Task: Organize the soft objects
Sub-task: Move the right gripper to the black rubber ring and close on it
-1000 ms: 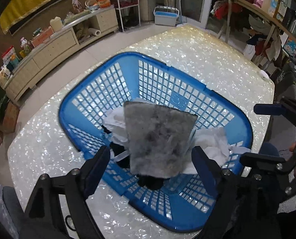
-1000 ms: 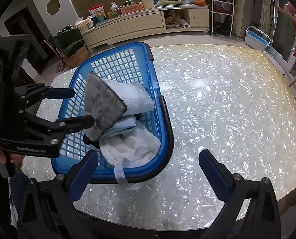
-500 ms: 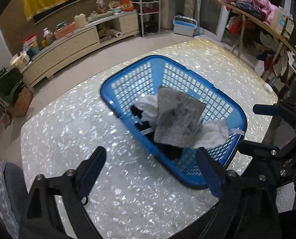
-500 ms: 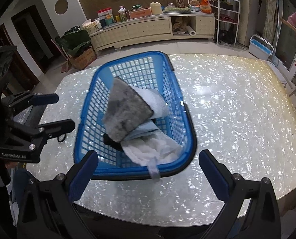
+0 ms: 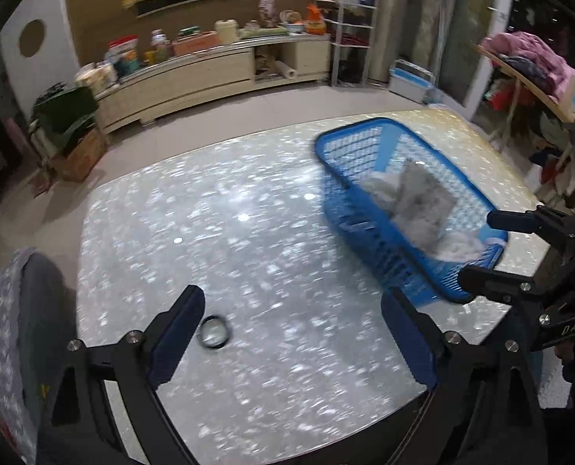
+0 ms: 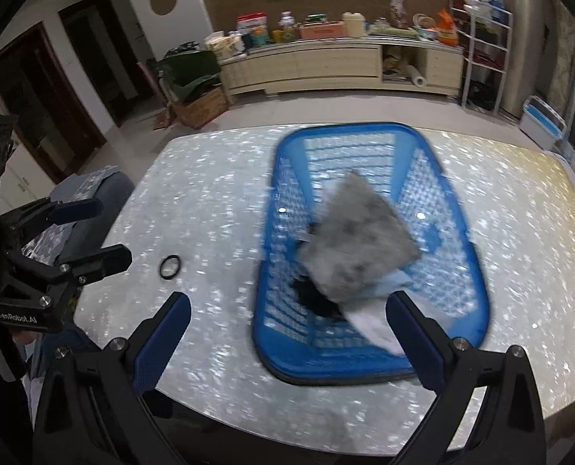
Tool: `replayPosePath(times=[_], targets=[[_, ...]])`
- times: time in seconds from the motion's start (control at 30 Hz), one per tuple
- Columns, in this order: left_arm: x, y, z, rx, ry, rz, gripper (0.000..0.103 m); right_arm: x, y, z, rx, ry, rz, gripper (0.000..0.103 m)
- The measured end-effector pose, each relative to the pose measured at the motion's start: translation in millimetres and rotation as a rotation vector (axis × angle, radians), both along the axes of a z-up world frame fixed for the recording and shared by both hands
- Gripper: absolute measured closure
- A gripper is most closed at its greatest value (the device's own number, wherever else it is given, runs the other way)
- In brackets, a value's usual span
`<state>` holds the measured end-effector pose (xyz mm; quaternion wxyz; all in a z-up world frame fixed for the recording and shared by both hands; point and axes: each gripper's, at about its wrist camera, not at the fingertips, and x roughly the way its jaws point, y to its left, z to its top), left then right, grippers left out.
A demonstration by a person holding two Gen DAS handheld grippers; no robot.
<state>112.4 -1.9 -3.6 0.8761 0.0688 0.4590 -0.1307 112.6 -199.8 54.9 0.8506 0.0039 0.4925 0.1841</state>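
Right hand-held gripper (image 6: 283, 333): jaws wide, empty. Left hand-held gripper (image 5: 291, 333): likewise wide, empty. Grey cloth (image 6: 359, 238) lies in the blue basket (image 6: 477, 271) on the worktop (image 6: 210, 201), directly ahead of the right gripper, nearer it; basket's long axis runs away.

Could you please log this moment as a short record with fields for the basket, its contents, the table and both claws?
basket: blue laundry basket standing on the table, right of centre in the right wrist view
contents: grey fuzzy cloth on top; white cloths and a dark item beneath
table: pearly white tabletop
loose item: black ring lying on the table, apart from the basket
left claw: open, holding nothing, above the table near the ring
right claw: open, holding nothing, at the basket's near end
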Motion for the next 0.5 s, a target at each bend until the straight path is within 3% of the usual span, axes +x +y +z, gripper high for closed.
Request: replayPosePath(times=[0.23, 0.5], targets=[[-11.9, 56.6, 2.9, -0.046, -0.005, 0.089, 0.011, 12.2, 49.9, -8.4, -0.021, -0.006, 0.084, 0.002], [-22.5, 101.8, -14.5, 0.016, -0.003, 0.171, 0.011, 23.1, 98.4, -26.6, -0.028, 0.017, 0.164, 0.002]])
